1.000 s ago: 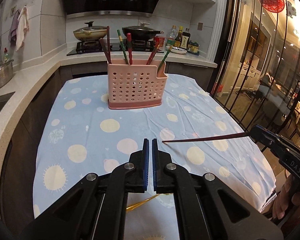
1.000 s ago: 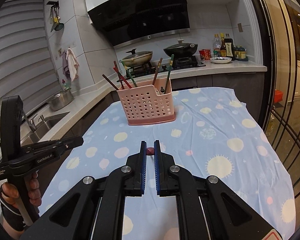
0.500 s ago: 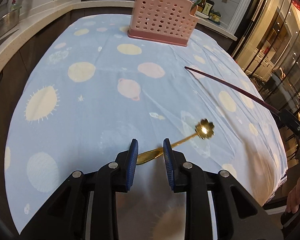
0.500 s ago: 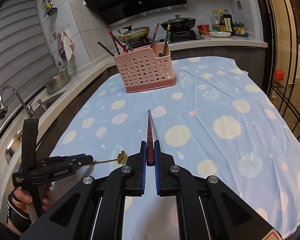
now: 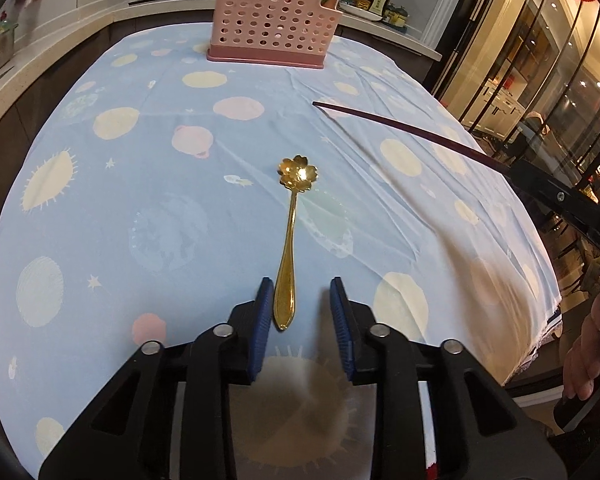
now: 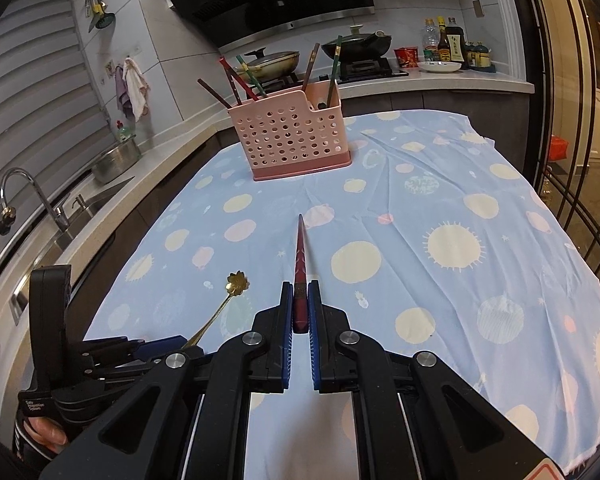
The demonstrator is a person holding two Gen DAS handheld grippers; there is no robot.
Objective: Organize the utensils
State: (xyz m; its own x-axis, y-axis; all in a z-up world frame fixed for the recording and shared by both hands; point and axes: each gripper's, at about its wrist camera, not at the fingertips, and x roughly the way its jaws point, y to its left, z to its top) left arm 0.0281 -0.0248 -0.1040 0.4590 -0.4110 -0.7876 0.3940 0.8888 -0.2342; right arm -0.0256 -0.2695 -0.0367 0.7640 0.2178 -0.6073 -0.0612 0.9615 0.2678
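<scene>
**Kitchen table: spoon and chopstick**

Blue patterned tablecloth carries a pink basket at the far end. Left gripper, jaws just closing, straddles the gold spoon handle without pressing. Right gripper clamps a red chopstick.

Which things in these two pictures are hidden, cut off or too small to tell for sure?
- Lower ends of the chopsticks in the pink holder: right wrist view, hidden by its wall.
- Chopstick tops: left wrist view, cut by the top edge.
- Bottle labels on the counter: right wrist view, too small to read.
- Spoon handle end: right wrist view, hidden behind the left hand-held gripper.
- Rear end of the red chopstick: left wrist view, covered by the right hand-held gripper.
</scene>
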